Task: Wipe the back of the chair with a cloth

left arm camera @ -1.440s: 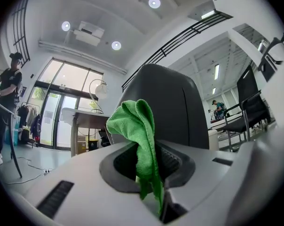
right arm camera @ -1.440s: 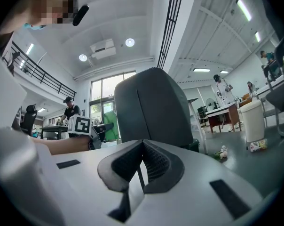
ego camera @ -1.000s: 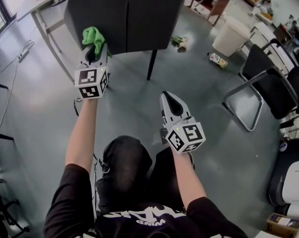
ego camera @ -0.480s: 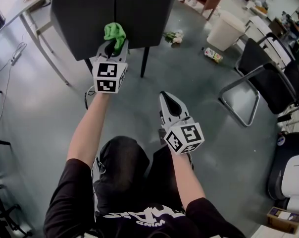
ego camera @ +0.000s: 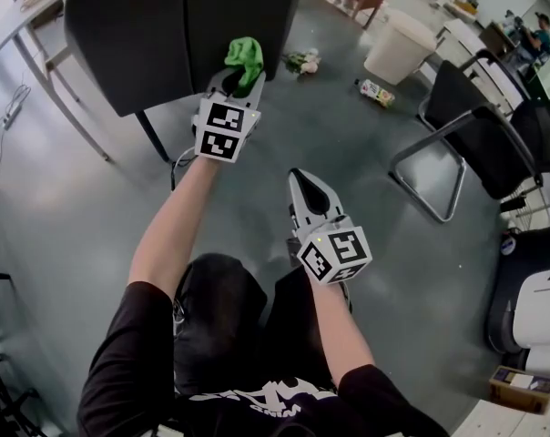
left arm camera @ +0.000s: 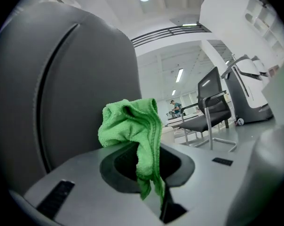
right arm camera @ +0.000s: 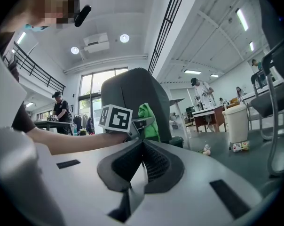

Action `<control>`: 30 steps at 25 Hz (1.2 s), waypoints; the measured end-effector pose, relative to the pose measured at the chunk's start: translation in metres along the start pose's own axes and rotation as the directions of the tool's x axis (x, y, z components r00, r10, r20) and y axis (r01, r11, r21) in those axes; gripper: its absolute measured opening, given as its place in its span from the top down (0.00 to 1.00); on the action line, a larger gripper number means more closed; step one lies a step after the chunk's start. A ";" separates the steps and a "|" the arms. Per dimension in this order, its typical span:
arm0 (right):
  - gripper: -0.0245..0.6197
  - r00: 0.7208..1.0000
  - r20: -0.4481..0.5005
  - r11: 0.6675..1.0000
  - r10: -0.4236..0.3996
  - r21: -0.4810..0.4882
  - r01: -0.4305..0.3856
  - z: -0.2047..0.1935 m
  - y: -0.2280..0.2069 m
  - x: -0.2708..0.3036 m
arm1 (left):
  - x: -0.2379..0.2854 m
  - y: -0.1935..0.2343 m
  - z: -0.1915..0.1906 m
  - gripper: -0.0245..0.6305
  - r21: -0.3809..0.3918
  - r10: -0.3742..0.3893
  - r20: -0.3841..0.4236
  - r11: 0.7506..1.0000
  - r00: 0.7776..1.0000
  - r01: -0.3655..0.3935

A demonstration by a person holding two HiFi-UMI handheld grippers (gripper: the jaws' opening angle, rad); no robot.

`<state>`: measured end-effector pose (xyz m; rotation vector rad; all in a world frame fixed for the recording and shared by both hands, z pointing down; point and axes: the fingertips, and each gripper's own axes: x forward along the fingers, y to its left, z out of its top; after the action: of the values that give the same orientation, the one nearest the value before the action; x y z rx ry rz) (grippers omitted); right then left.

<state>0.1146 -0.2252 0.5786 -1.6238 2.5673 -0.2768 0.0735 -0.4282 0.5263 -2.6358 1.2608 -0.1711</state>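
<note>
The left gripper [ego camera: 237, 80] has its fingers pinching a soft, light green cloth [ego camera: 245, 57] by one fold, at the chair back [ego camera: 138, 35]'s edge. The cloth likely crumples easily. The right gripper [ego camera: 305, 185], fingers pressed together and empty, hangs well short of the chair back.

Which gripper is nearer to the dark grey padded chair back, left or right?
Left. The left gripper holds a green cloth close up at the dark grey padded chair back; the right gripper, jaws together and empty, is well short of it, nearer the person.

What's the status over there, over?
Left tool shut on cloth, at chair back. Right tool shut, empty, off to the side. Nothing in the way.
</note>
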 end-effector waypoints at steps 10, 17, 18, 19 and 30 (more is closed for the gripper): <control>0.97 1.000 -0.007 1.000 0.006 0.004 -0.006 -0.008 -0.002 0.000 | -0.043 -0.009 -0.001 0.86 0.010 -0.026 0.057 1.000 0.998 0.025; 0.97 0.999 -0.004 0.999 0.042 0.009 -0.042 -0.010 0.008 0.003 | -0.132 0.060 -0.037 0.86 0.010 0.194 0.011 0.981 0.981 -0.194; 0.97 0.999 -0.002 0.999 0.043 0.010 -0.043 -0.010 0.008 0.004 | -0.145 0.070 -0.042 0.86 0.012 0.226 0.001 0.974 0.974 -0.226; 0.97 0.999 0.000 0.999 0.045 0.012 -0.045 -0.009 0.008 0.004 | -0.158 0.080 -0.048 0.86 0.013 0.257 -0.012 0.966 0.966 -0.257; 0.97 0.998 -0.012 0.998 0.060 0.010 -0.060 -0.014 0.020 0.006 | -0.239 0.173 -0.108 0.86 -0.016 0.507 -0.078 0.860 0.859 -0.509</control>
<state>0.0921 -0.2206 0.5881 -1.5435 2.6141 -0.2945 -0.2279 -0.3631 0.5865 -2.2334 1.9465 -0.1543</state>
